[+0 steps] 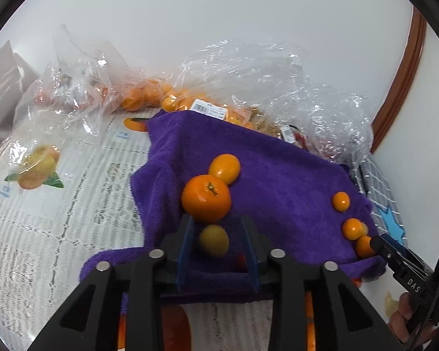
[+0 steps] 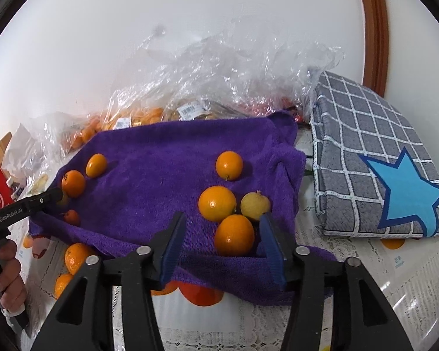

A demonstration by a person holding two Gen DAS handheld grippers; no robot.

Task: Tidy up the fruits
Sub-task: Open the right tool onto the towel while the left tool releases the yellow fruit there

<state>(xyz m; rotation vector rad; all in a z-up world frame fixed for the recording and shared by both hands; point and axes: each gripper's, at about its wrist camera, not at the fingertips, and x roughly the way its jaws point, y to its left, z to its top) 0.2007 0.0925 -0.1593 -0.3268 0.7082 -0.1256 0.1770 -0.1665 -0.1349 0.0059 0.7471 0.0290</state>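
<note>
- Left hand-held gripper (image 1: 217, 244): jaws apart w/ a pale yellow fruit (image 1: 213, 240) sitting between them; gap visible both sides, pads not touching it.
- Just beyond its tips: big orange mandarin (image 1: 206, 198), stem up, touching an oval orange fruit (image 1: 224, 168) behind it.
- All lie on a purple towel (image 1: 278, 169) spread over the lace-covered surface (image 1: 44, 234).
- Right hand-held gripper (image 2: 223, 234): jaws wide, an orange fruit (image 2: 234, 235) between them, nearer the right-side finger; contact can't be told.
- Behind that one: a rounder orange (image 2: 217, 203) & a yellow lemon-like fruit (image 2: 255, 205), the three bunched close together.
- Lone small orange (image 2: 229, 165) farther back on the towel, apart from the cluster.
- Clear plastic bags (image 2: 219, 73) w/ more oranges along the wall, at the towel's far edge.
- Grey checked cushion w/ blue star (image 2: 374, 169) to the right of the towel.
- More orange fruit (image 2: 76, 256) off the towel's near left edge, on the surface.
</note>
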